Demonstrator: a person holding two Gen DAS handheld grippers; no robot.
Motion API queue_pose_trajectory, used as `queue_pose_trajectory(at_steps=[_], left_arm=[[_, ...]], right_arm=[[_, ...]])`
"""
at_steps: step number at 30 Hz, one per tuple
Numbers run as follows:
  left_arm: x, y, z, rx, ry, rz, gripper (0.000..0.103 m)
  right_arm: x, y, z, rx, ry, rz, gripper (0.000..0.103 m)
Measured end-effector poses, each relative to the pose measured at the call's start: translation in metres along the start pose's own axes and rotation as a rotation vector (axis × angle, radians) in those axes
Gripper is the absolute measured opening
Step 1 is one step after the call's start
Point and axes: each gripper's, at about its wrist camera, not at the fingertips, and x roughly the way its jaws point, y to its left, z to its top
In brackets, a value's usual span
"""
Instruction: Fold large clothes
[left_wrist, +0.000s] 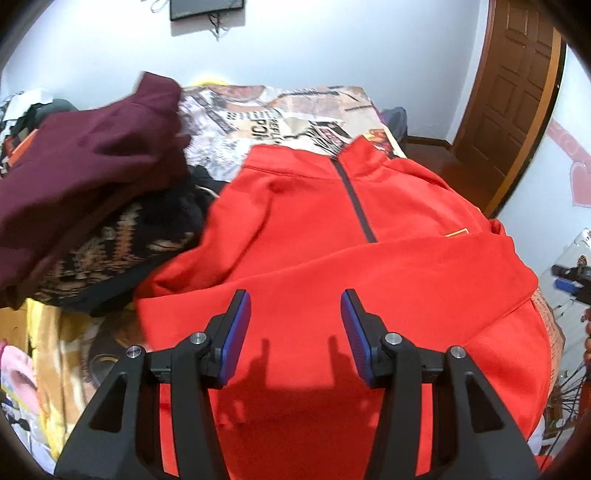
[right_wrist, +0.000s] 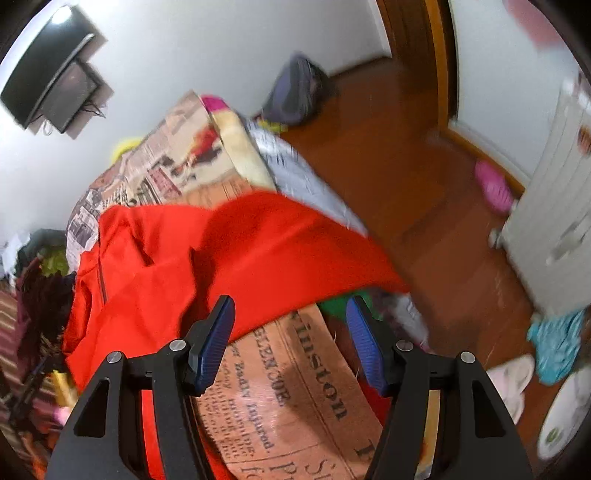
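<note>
the red zip-neck top (left_wrist: 332, 236) on the bed (right_wrist: 295, 373) looks soft, floppy and light, best pinched at its hem toward 6 o'clock, while the left gripper (left_wrist: 295, 325) and right gripper (right_wrist: 290, 332) hover with fingers apart, holding nothing.

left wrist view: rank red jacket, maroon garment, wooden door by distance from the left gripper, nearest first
1. red jacket: directly under and ahead of the open left gripper, spread on the bed.
2. maroon garment: farther back, on the clothes pile at the picture's left.
3. wooden door: farthest, in the wall beyond the bed, upper right.
</note>
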Motion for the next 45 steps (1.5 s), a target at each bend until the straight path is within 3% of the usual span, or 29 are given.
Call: queue_pose_trajectory(at_steps=[5, 11, 20, 22, 28, 33, 39, 42, 45], left_arm=[[0.020, -0.014, -0.004, 0.014, 0.042, -0.027, 0.050], [0.047, -0.027, -0.015, 0.045, 0.108, -0.035, 0.050], [0.064, -0.033, -0.023, 0.038, 0.139, -0.035, 0.050], [0.062, -0.032, -0.022, 0.037, 0.137, -0.032, 0.050], [0.054, -0.029, -0.025, 0.050, 0.127, -0.009, 0.050], [0.041, -0.025, -0.028, 0.051, 0.106, -0.001, 0.050], [0.024, -0.022, -0.029, 0.050, 0.080, -0.011, 0.050], [0.015, -0.021, -0.028, 0.042, 0.061, -0.021, 0.050], [0.006, -0.020, -0.030, 0.036, 0.046, -0.031, 0.050]], right_arm=[[0.033, -0.025, -0.001, 0.118, 0.116, 0.088, 0.059], [0.054, -0.043, 0.012, 0.223, 0.147, 0.135, 0.059], [0.071, -0.050, 0.038, 0.242, 0.142, 0.051, 0.058], [0.072, -0.048, 0.042, 0.239, 0.124, 0.025, 0.048], [0.052, -0.034, 0.054, 0.169, 0.017, -0.057, 0.011], [-0.006, -0.007, 0.063, 0.084, -0.155, -0.030, 0.009], [-0.081, 0.069, 0.052, -0.187, -0.338, 0.030, 0.007], [-0.099, 0.108, 0.036, -0.322, -0.361, 0.093, 0.007], [-0.095, 0.139, 0.017, -0.425, -0.322, 0.158, 0.007]])
